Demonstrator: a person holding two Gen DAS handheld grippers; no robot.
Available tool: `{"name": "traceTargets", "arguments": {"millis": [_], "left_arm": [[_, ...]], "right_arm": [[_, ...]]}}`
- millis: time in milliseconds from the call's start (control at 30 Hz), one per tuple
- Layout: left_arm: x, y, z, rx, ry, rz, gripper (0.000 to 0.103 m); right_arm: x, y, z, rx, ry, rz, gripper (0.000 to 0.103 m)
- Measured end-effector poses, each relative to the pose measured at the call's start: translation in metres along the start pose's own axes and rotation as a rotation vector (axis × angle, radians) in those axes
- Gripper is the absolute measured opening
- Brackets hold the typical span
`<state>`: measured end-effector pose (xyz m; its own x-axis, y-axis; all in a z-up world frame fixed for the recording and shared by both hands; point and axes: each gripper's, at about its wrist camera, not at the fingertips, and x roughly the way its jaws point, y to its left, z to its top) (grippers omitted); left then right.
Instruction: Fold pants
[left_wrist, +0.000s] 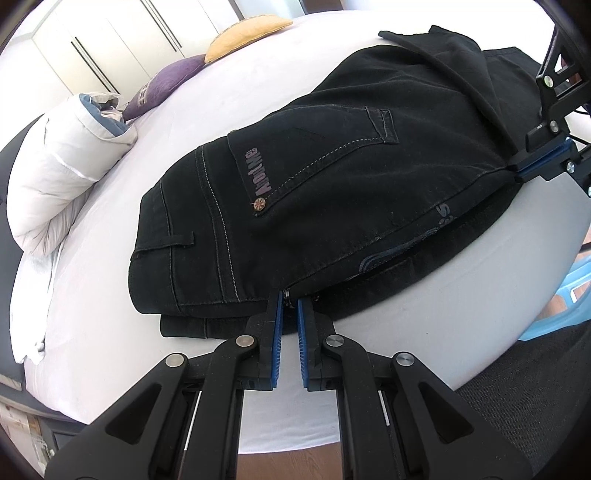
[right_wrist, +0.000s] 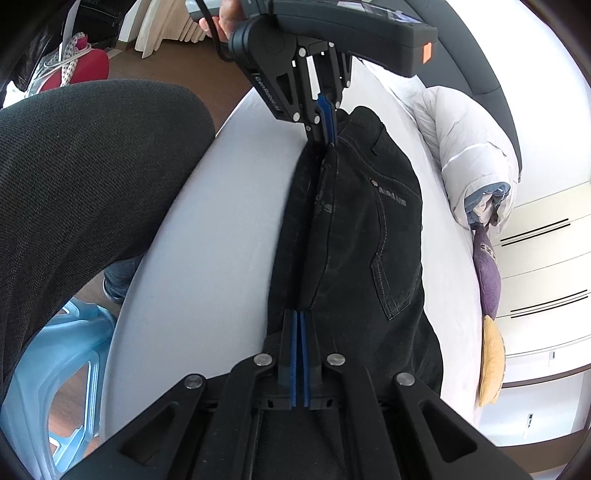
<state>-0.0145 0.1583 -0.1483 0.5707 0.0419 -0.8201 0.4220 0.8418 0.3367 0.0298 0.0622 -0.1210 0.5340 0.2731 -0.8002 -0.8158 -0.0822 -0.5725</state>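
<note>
Black denim pants (left_wrist: 332, 177) lie folded on a white bed sheet (left_wrist: 110, 229), near the edge of the bed. The fabric is dark and a little faded, with light stitching along the seams and around the back pocket (left_wrist: 314, 162), which faces up. A grey printed word runs along the pocket edge, and a small copper rivet sits at its corner. One belt loop shows near the waistband. Under the top layer another layer sticks out at the near side.

The left gripper (left_wrist: 290, 306) has its blue pads a little apart at the near edge of the pants, and a thin fold of fabric sits between them. The right gripper (right_wrist: 299, 317) is pressed together, pinching the edge of the upper layer.

A rolled white duvet (left_wrist: 62, 155), a purple pillow (left_wrist: 162, 85) and a yellow pillow (left_wrist: 243, 35) lie beyond the pants.
</note>
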Motion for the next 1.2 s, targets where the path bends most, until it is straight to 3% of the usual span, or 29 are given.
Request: {"name": "traceTargets", "arguments": {"millis": [533,700,800,900,1000,1100,1200], "left_arm": [[0.012,0.017,0.002,-0.071,0.014,-0.043,0.009],[-0.002,0.033,0.009,-0.12,0.043,-0.059,0.009],[-0.024,0.042,0.024,-0.156,-0.003,-0.053,0.009],[-0.035,0.049,0.056,-0.211,-0.069,-0.056,0.009],[-0.022,0.039,0.092,-0.201,-0.102,-0.082,0.009],[0.008,0.027,0.114,-0.182,-0.086,-0.102,0.009],[0.05,0.014,0.118,-0.228,0.006,-0.176,0.009]], "right_arm": [[-0.001,0.016,-0.011,0.0,0.038,0.039,0.002],[-0.019,0.008,-0.012,0.11,0.001,0.053,0.002],[-0.031,-0.015,-0.013,0.234,-0.033,0.058,0.002],[-0.025,-0.044,-0.011,0.325,-0.04,0.001,0.002],[-0.003,-0.064,-0.004,0.364,-0.023,-0.016,0.002],[0.023,-0.069,-0.002,0.393,0.023,0.028,0.002],[0.044,-0.054,-0.008,0.408,0.092,0.13,0.002]]}}
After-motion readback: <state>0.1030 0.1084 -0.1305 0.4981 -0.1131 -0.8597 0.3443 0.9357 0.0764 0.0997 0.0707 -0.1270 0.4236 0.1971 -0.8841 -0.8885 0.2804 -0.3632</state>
